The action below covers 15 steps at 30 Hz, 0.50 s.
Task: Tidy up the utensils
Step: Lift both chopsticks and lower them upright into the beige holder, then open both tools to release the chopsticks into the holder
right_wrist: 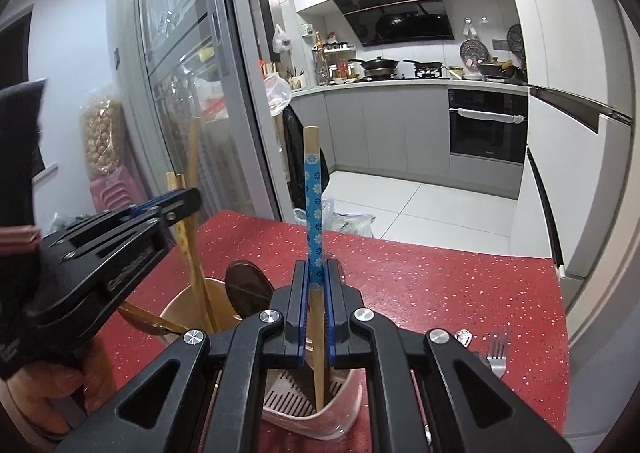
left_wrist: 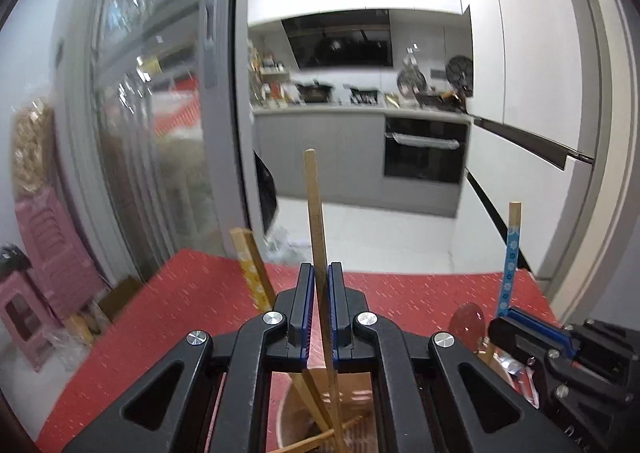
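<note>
Nearest your lens, the right gripper (right_wrist: 316, 295) is clamped on a blue-flowered chopstick (right_wrist: 313, 205), which stands almost upright with its lower end inside the pale slotted holder (right_wrist: 320, 413) below the jaws. Your left gripper (left_wrist: 320, 293) is likewise closed tight on a plain wooden chopstick (left_wrist: 316, 213), its lower end down in a tan round holder (left_wrist: 288, 409) among other sticks. A yellow-patterned chopstick (left_wrist: 252, 269) leans just beside it.

Judgement: both sticks appear to be at the point of placement. Keep each stick vertical, lower until the tip seats, and only then release; a tilted release risks the stick levering out over the rim. On the left, steer clear of the crossed sticks already in the holder.

Not verifiable: neither view shows the holder floors, so whether either tip has bottomed out cannot be told. The gripper bodies block most of both holders. A fork (right_wrist: 496, 349) lies on the red table (right_wrist: 440, 285), partly cut off, with another metal item beside it that I cannot identify.
</note>
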{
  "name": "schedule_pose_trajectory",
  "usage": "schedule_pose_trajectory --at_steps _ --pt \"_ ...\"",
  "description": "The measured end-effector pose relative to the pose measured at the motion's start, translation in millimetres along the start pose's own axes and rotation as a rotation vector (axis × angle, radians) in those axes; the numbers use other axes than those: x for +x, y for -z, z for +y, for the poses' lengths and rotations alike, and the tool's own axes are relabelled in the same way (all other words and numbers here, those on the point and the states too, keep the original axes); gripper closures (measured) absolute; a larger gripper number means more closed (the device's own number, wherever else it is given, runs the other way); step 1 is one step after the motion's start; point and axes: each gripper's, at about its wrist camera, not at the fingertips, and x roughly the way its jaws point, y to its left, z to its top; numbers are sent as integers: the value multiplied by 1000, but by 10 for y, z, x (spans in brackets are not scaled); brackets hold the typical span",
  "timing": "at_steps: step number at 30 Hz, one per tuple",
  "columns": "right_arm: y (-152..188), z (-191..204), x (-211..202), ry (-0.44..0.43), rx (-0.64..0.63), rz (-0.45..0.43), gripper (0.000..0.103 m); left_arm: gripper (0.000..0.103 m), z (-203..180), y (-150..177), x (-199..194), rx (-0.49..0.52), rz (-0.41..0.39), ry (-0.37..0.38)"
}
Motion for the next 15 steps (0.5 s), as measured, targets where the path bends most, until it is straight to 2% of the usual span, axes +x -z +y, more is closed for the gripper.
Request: schedule_pose_trajectory --at_steps 9,15 --pt "52 -46 -17 -34 14 44 95 74 38 13 -66 -2 26 25" --pt "29 -76 -26 -46 35 58 94 73 64 -43 -82 -9 38 13"
